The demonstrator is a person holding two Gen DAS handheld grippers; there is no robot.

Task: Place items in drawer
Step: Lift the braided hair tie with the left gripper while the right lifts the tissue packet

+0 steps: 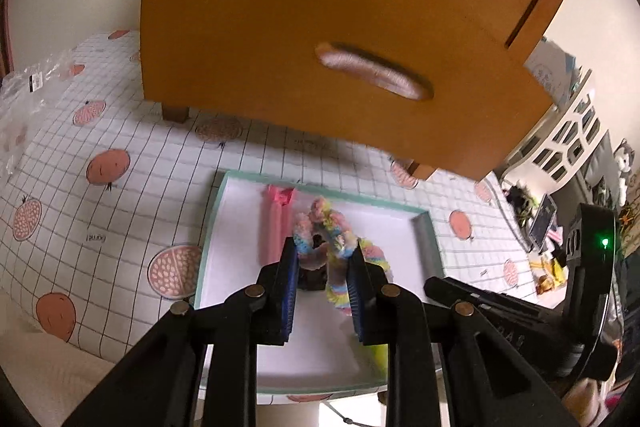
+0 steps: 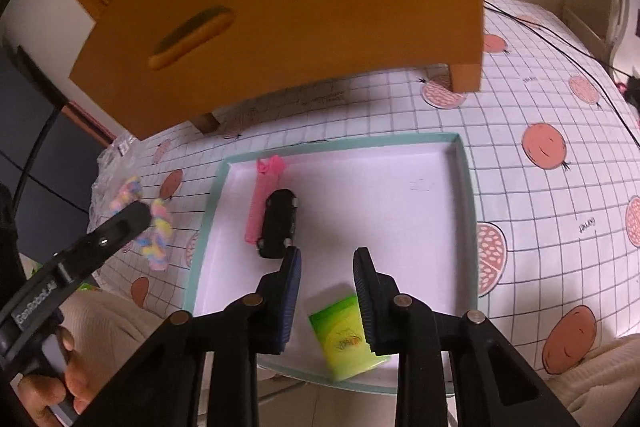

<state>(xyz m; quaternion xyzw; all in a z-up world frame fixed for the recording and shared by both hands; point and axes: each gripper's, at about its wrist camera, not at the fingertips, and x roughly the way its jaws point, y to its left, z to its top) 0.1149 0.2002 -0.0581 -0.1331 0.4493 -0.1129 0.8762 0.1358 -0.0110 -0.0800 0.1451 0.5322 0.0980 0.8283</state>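
A wooden cabinet's lower drawer (image 1: pixel 280 39) juts out above the table, and its inside is hidden from here. My left gripper (image 1: pixel 323 245) is shut on a fluffy pastel rainbow loop (image 1: pixel 320 211), held up above the white, teal-rimmed tray (image 1: pixel 424 239). In the right wrist view the loop (image 2: pixel 158 235) hangs at that gripper's tip, left of the tray. In the tray (image 2: pixel 464 187) lie a pink roll (image 2: pixel 264 199), a black toy car (image 2: pixel 278 223) and a green packet (image 2: pixel 340 335). My right gripper (image 2: pixel 327 251) hovers over the tray, jaws a narrow gap apart, nothing between them.
The tray sits on a grid-patterned tablecloth (image 2: pixel 540 87) with a fruit print. A clear plastic bag (image 1: pixel 28 95) lies at the left. Black cables (image 2: pixel 560 39) cross the far right. A white shelf with clutter (image 1: pixel 568 135) stands beyond the cabinet. A hand (image 2: pixel 68 387) holds the left gripper.
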